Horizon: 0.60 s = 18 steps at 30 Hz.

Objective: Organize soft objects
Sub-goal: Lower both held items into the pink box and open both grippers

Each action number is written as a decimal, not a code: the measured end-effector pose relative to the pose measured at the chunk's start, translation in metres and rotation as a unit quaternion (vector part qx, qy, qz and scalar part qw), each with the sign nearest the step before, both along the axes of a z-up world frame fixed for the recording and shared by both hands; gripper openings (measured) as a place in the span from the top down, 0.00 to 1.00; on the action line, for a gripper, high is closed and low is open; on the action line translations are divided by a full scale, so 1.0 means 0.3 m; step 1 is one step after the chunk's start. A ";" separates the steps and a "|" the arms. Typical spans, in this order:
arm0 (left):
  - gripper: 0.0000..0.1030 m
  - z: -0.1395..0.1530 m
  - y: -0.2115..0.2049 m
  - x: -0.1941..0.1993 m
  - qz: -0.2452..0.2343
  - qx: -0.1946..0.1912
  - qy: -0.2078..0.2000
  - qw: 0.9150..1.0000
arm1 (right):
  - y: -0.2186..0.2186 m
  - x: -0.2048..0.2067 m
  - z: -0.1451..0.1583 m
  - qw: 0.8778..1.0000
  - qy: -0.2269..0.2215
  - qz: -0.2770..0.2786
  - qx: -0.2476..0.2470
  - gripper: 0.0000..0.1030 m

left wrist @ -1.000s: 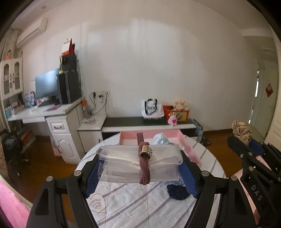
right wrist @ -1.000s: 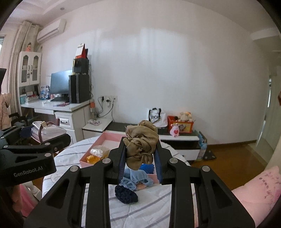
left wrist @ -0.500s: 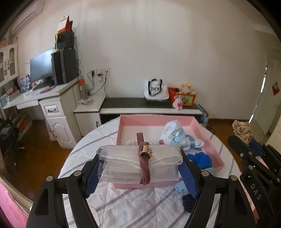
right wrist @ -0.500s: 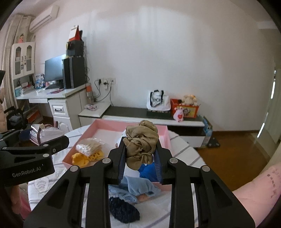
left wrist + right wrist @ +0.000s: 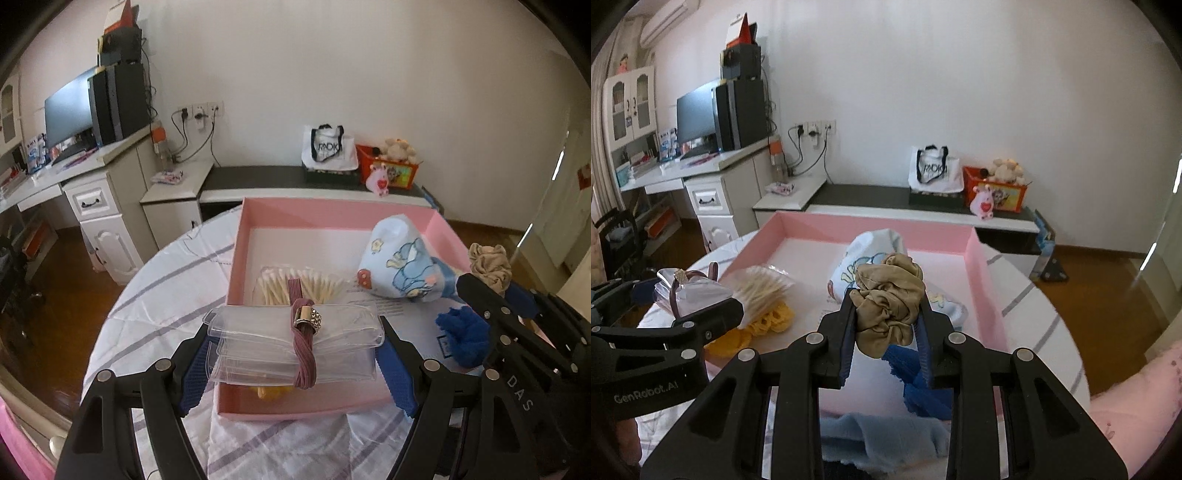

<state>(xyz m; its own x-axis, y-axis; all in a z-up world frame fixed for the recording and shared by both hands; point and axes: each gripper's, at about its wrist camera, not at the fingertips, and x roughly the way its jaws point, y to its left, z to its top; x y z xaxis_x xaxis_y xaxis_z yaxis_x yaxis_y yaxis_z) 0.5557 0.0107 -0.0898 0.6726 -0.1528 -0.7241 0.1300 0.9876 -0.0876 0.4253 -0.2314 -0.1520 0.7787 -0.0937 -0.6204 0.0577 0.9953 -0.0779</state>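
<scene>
My left gripper (image 5: 295, 354) is shut on a stack of clear plastic pouches (image 5: 295, 339) bound by a mauve hair tie (image 5: 304, 343), held over the near edge of the pink box (image 5: 332, 210). My right gripper (image 5: 886, 325) is shut on a tan scrunchie (image 5: 888, 302), above the box (image 5: 875, 225). It also shows at the right of the left wrist view (image 5: 489, 264). In the box lie a bag of cotton swabs (image 5: 299, 284), a light blue printed cloth (image 5: 402, 262), a blue fuzzy item (image 5: 465, 336) and a yellow item (image 5: 768, 321).
The box sits on a round table with a striped cloth (image 5: 170, 288). A light blue cloth (image 5: 886, 435) lies at the table's near edge. A white desk with a monitor (image 5: 70, 107) stands at the left, a low cabinet (image 5: 295, 181) against the far wall.
Both grippers have moved forward and tilted down over the pink box, each still holding its item. The box's contents now show.
</scene>
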 end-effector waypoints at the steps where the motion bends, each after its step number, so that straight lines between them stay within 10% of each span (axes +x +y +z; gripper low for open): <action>1: 0.27 -0.011 0.003 0.028 0.000 0.001 0.004 1.000 | -0.002 0.011 -0.014 1.000 0.006 0.002 0.000 0.74; 7: 0.26 -0.058 0.023 0.131 0.000 -0.009 0.019 1.000 | 0.010 0.041 -0.038 1.000 0.021 0.007 0.001 0.71; 12: 0.21 -0.080 0.045 0.144 0.003 -0.007 0.021 1.000 | -0.005 0.042 -0.042 1.000 0.021 0.008 0.012 0.37; 18: 0.05 -0.115 0.045 0.105 0.011 -0.003 0.017 1.000 | -0.011 0.036 -0.039 1.000 0.016 -0.006 0.006 0.28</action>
<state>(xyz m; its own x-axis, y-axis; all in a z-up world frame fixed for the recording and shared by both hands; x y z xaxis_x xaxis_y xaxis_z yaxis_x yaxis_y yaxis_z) 0.5873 0.0243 -0.1243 0.6507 -0.1435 -0.7457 0.1057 0.9895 -0.0982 0.4360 -0.2347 -0.1637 0.7568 -0.0952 -0.6466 0.0674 0.9954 -0.0677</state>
